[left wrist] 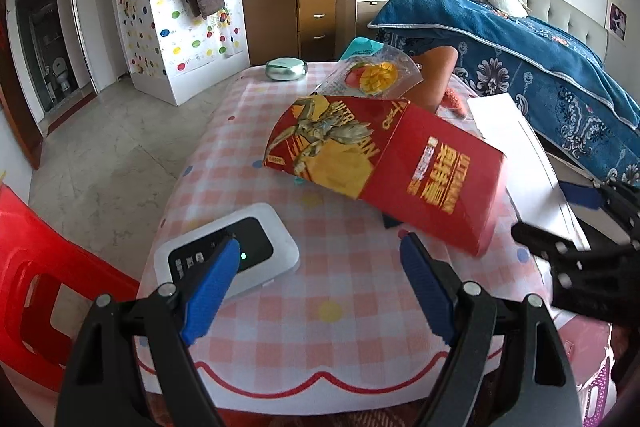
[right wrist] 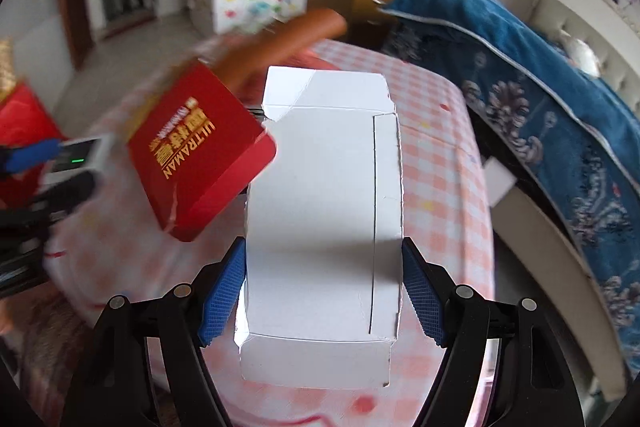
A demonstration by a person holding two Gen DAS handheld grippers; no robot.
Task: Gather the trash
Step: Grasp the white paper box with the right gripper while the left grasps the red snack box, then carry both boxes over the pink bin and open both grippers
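A red Ultraman carton point(left wrist: 400, 163) lies tilted on the checked table point(left wrist: 320, 307); it also shows blurred in the right wrist view point(right wrist: 200, 155). A clear mango snack wrapper point(left wrist: 372, 75) lies behind it. My left gripper point(left wrist: 320, 267) is open and empty, just in front of the carton. My right gripper point(right wrist: 324, 283) is shut on a flattened white box point(right wrist: 320, 211), its blue pads point(right wrist: 224, 291) pressed on both sides, held above the table. The right gripper's black frame point(left wrist: 580, 255) shows at the right of the left wrist view.
A white device with a dark screen point(left wrist: 232, 251) lies by the left fingers. A green round tin point(left wrist: 286, 69) stands at the table's far edge. A red plastic stool point(left wrist: 48, 291) is at left, a bed with a blue blanket point(left wrist: 540, 67) at right.
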